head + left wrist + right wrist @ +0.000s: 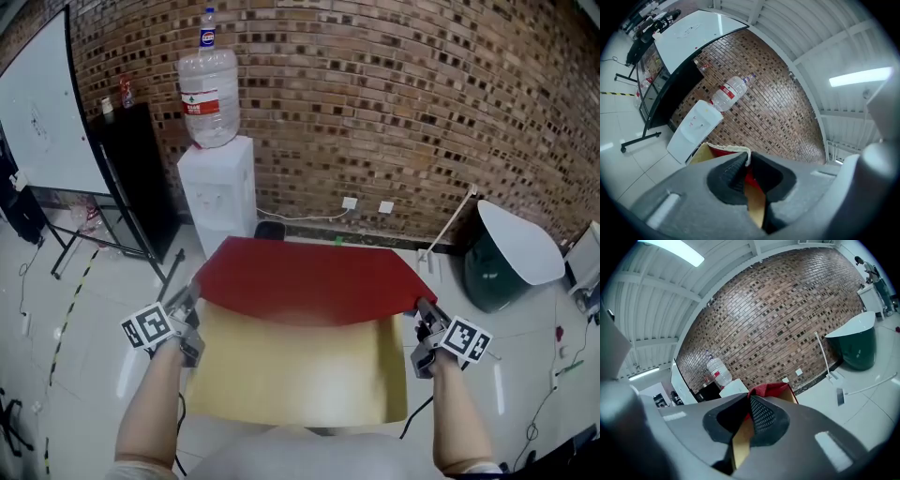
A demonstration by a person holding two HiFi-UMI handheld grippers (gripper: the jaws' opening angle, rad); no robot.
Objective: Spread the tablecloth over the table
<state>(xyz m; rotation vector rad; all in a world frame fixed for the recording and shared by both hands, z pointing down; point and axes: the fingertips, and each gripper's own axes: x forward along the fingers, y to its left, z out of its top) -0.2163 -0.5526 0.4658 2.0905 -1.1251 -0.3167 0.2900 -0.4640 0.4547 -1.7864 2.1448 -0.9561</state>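
Observation:
A red tablecloth (309,279) is stretched in the air over the far half of a tan table (300,375). Its pale edge runs between my two hands. My left gripper (190,328) is shut on the cloth's near left corner. In the left gripper view the red cloth (749,178) is pinched between the black pads (731,176). My right gripper (424,330) is shut on the near right corner. In the right gripper view the cloth (771,390) comes out from between the pads (761,416). The table's near half lies bare below.
A white water dispenser (217,192) with a bottle stands behind the table against the brick wall. A whiteboard on a stand (47,112) and a black cabinet (141,178) are at the left. A green and white tub (511,258) and a broom (445,230) are at the right.

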